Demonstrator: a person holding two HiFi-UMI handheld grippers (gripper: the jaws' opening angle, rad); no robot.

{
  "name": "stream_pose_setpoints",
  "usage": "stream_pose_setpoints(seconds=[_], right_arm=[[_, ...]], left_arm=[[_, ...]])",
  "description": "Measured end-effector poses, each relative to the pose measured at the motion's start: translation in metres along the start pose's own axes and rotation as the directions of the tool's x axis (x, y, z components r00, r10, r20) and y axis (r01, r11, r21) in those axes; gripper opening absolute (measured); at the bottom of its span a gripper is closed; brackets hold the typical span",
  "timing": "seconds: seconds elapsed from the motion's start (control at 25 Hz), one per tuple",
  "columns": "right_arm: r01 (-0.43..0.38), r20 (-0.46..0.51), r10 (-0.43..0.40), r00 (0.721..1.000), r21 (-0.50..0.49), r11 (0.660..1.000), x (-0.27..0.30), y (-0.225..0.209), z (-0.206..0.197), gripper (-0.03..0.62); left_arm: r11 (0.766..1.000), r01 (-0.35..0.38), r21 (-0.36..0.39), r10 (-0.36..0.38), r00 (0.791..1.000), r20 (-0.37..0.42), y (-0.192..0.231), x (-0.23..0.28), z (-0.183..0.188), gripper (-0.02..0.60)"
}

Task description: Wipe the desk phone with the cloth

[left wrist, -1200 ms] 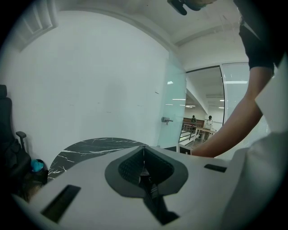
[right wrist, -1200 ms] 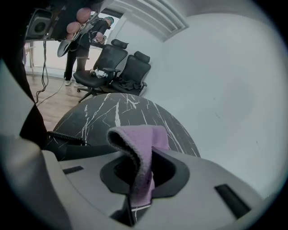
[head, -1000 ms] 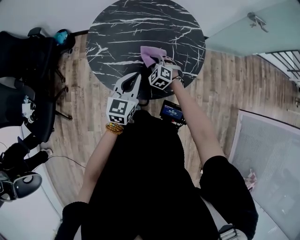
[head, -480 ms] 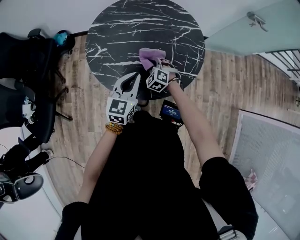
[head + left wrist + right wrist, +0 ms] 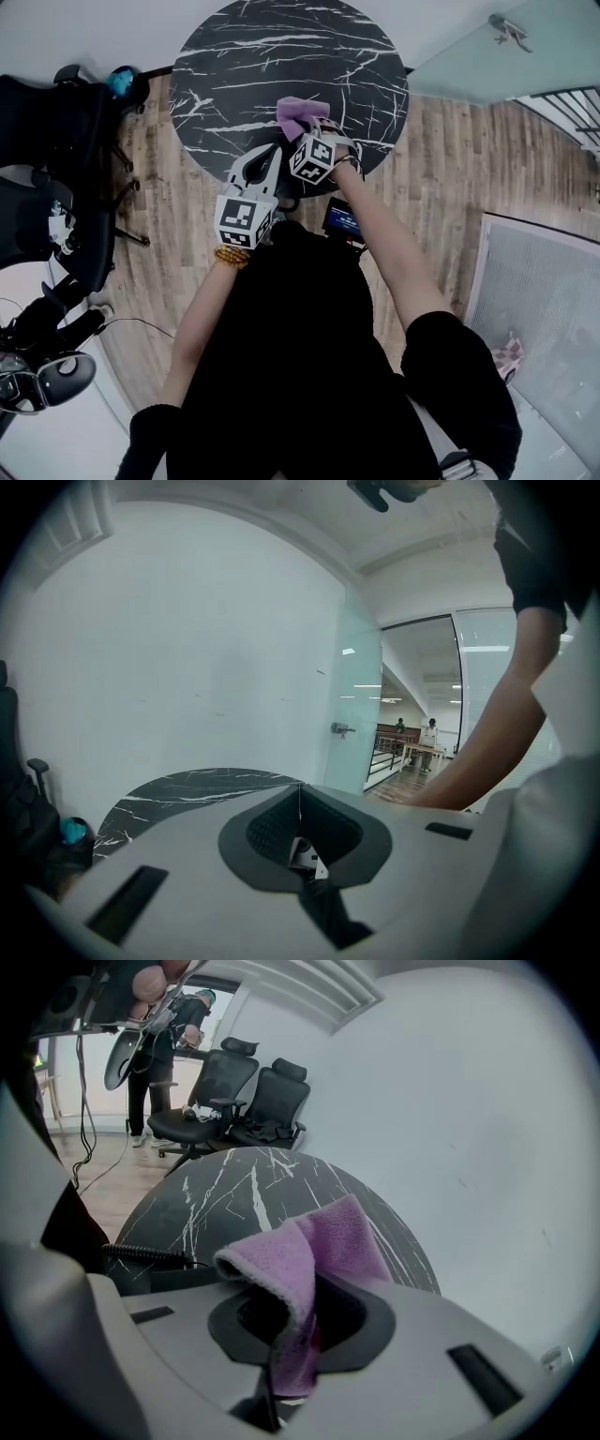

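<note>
My right gripper is shut on a purple cloth over the near edge of the round black marble table. In the right gripper view the cloth bunches up out of the gripper. To its left lies a black coiled cord leading to a dark body, the desk phone, mostly hidden by the gripper. My left gripper hangs at the table's near edge just left of the right one, shut with nothing in it.
Black office chairs stand left of the table on the wood floor and show in the right gripper view. A glass partition rises at the right. A small lit screen sits by my right forearm.
My right gripper has shifted a little to the left with the cloth. The left gripper has barely moved.
</note>
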State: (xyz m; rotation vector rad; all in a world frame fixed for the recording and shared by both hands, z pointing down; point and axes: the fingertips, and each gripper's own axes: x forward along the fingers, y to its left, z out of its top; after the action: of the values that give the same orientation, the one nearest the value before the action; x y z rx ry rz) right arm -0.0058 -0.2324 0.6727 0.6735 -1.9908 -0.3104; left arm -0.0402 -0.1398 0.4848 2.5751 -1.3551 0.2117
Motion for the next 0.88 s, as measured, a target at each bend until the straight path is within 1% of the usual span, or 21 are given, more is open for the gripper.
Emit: stream_pose_setpoints(seconds=[0.44, 0.56, 0.72, 0.88], right_arm=[[0.012, -0.004, -0.012, 1.000, 0.022, 1.000, -0.001, 0.005, -0.002, 0.060], [0.000, -0.008, 0.000, 1.000, 0.027, 1.000, -0.001, 0.011, -0.002, 0.060], [-0.011, -0.015, 0.012, 1.000, 0.059, 0.998, -0.003, 0.014, -0.002, 0.060], [-0.020, -0.020, 0.022, 1.000, 0.056, 0.998, -0.004, 0.019, -0.003, 0.060]], left_arm=[[1.000, 0.005, 0.000, -0.005, 1.000, -0.020, -0.002, 0.002, -0.006, 0.014], [1.000, 0.009, -0.006, -0.010, 1.000, -0.026, -0.004, 0.003, -0.009, 0.014], [1.000, 0.029, 0.006, -0.029, 0.999, -0.027, -0.011, 0.007, -0.008, 0.014], [0.999, 0.040, 0.008, -0.040, 0.999, -0.029, -0.014, 0.008, -0.008, 0.014]])
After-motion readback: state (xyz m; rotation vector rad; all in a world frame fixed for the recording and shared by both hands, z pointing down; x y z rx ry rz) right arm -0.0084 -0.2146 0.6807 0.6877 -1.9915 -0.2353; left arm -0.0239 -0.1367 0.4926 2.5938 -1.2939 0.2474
